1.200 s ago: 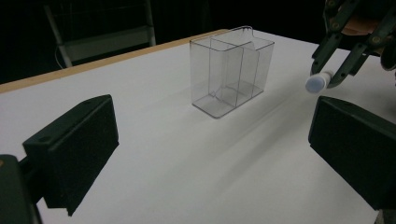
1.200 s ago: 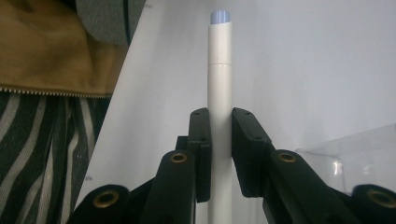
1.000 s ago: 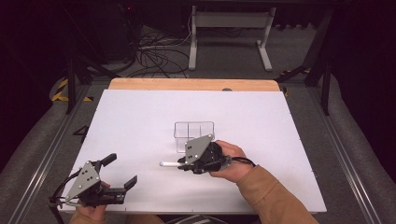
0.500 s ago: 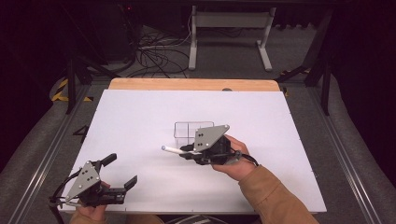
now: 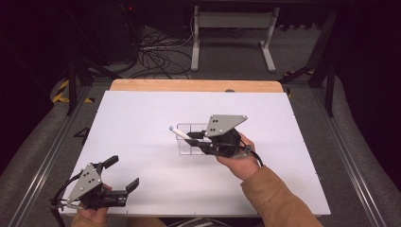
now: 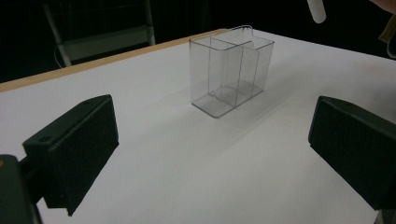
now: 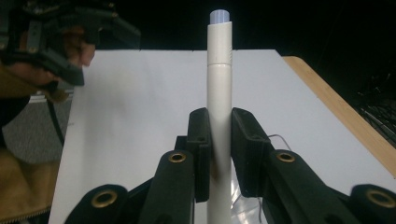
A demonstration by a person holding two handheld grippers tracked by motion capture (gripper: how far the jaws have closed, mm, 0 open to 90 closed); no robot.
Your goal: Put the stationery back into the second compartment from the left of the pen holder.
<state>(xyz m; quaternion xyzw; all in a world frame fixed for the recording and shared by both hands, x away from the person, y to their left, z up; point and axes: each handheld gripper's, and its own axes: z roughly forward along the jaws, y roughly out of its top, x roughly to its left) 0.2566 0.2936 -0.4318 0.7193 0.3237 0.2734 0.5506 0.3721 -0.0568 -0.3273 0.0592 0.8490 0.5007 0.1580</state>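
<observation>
My right gripper [image 5: 195, 137] is shut on a white marker pen [image 5: 178, 133], held above a clear plastic two-compartment box [image 5: 187, 143] in the middle of the white table. In the right gripper view the pen [image 7: 219, 93] runs straight up between the two jaws, its pale blue end at the top. My left gripper [image 5: 121, 174] rests open near the table's front left corner, nothing between its jaws. In the left gripper view the clear box [image 6: 231, 70] stands upright ahead, and the pen tip [image 6: 316, 10] hangs at the top right.
The white table top [image 5: 142, 123] has a wooden strip [image 5: 194, 85] along its far edge. Metal rails run along both sides. Cables and a stand's white legs lie on the floor beyond.
My right gripper has lifted the pen off the table and carried it up and right, over the clear box. The left gripper has stayed put.
</observation>
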